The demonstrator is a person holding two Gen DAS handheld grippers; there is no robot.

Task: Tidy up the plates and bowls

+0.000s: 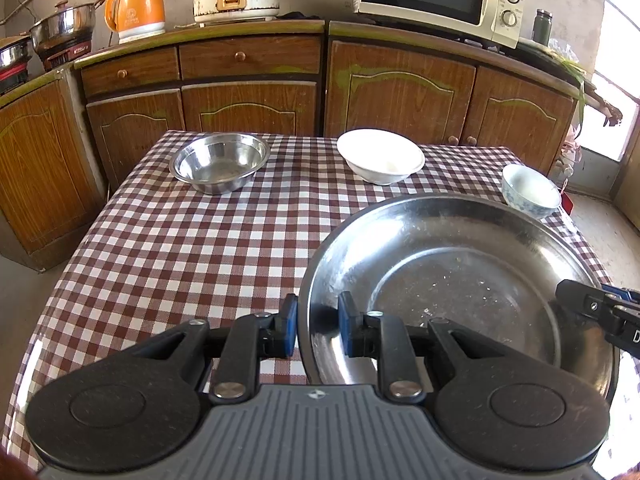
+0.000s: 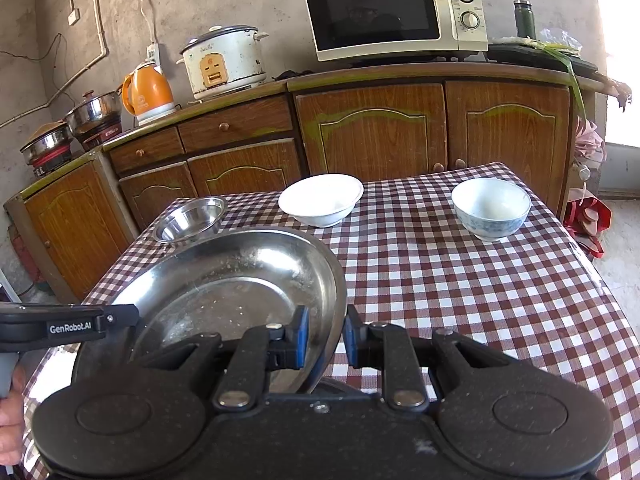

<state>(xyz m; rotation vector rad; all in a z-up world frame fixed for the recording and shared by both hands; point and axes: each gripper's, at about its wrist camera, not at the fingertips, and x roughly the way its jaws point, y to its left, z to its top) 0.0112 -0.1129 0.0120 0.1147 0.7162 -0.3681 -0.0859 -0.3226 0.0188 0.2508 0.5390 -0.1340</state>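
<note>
Both grippers straddle the steel plate's rim on the checked table. Left gripper pinches the left rim, right gripper the right rim, jaws narrow. Steel bowl, white bowl, patterned bowl sit beyond.

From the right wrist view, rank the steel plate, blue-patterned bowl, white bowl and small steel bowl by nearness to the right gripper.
1. Steel plate: its rim sits between the right gripper fingers.
2. Blue-patterned bowl: ahead, to the right.
3. White bowl: ahead, near the table's far edge.
4. Small steel bowl: far left, behind the plate; too close to call against the white bowl.
</note>
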